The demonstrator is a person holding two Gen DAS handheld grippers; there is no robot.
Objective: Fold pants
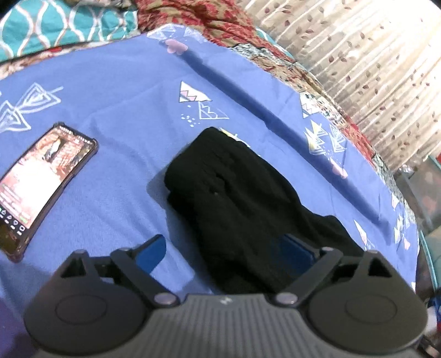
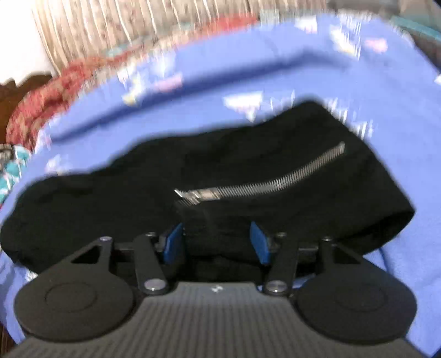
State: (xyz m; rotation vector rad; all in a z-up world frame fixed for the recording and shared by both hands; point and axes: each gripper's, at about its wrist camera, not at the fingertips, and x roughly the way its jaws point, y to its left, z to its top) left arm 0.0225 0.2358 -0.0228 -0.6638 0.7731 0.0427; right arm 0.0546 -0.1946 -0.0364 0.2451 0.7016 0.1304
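Centrally on a blue bedsheet [image 1: 115, 91] printed with white triangle motifs, black pants [image 1: 228, 192] are seen lying in a soft, matte, rumpled bundle, partly folded over on themselves. A silver metal zipper [image 2: 264, 184] is shown running diagonally across the dark fabric in the right wrist view, which is blurred. The left gripper [image 1: 223, 247] is held low over the near end of the pants, its blue-padded fingers [image 1: 153, 252] spread wide, one pad over the sheet and the other against the cloth; nothing is clamped between them. The right gripper [image 2: 217, 242] is pressed into the garment's near edge, its blue pads [image 2: 173, 242] drawn in on a bunched fold of the black fabric. A smartphone [image 1: 44, 181] with a lit screen is seen lying flat on the sheet, well apart from the pants. A pleated, leaf-patterned curtain [image 1: 372, 60] and a red floral quilt [image 1: 198, 13] are visible beyond the sheet's far edge.
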